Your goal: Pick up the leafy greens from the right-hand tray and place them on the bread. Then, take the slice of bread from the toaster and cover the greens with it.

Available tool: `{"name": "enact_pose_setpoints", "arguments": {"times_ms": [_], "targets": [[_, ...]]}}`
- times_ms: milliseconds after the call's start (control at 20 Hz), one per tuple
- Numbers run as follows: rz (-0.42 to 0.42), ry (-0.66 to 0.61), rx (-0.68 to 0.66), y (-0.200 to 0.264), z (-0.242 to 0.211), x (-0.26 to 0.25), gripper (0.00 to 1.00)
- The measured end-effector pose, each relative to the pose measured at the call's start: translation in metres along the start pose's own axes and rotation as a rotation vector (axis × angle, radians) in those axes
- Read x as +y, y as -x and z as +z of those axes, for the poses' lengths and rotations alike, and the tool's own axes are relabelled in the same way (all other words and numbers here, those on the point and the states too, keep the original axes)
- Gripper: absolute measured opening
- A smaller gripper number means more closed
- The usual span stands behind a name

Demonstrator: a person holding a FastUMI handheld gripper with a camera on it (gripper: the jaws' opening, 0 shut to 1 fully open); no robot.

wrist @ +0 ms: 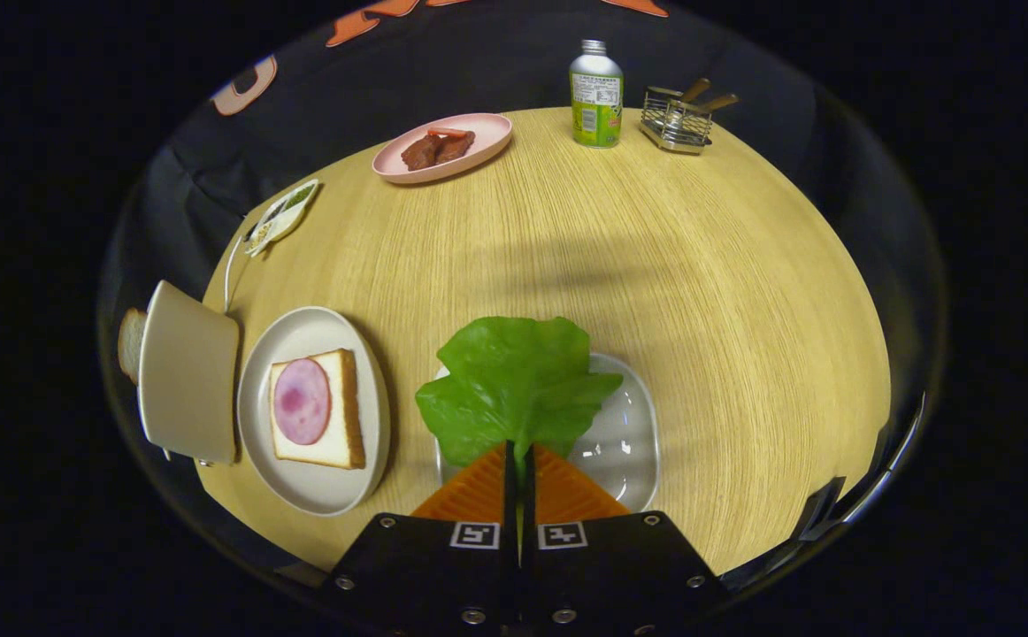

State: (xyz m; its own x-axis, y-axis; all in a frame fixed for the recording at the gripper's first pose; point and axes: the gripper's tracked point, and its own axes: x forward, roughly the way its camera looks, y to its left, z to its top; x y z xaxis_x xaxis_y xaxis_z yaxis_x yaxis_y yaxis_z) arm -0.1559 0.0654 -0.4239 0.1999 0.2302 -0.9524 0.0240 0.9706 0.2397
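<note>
Wooden table [700,265], gripper [518,460] pinching greens [514,380]

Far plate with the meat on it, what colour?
Pink. The far plate shows best in the gripper view, well beyond the gripper, which is shut on the leafy greens.

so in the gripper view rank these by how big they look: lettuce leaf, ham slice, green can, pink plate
1. lettuce leaf, shut in the tool, nearest the camera
2. pink plate
3. ham slice and green can look alike
</note>
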Motion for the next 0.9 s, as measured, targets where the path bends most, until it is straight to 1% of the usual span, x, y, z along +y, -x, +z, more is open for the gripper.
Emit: {"name": "enact_pose_setpoints", "arguments": {"times_ms": [250, 500, 700, 900], "targets": [[0.067, 0.033, -0.047, 0.026, 0.017, 0.028, 0.01], [0.157, 0.136, -0.068, 0.044, 0.029, 0.078, 0.02], [0.195, 0.259, -0.039, 0.043, 0.021, 0.111, 0.02], [0.263, 0.302, -0.007, 0.04, 0.015, 0.144, 0.02]]}}
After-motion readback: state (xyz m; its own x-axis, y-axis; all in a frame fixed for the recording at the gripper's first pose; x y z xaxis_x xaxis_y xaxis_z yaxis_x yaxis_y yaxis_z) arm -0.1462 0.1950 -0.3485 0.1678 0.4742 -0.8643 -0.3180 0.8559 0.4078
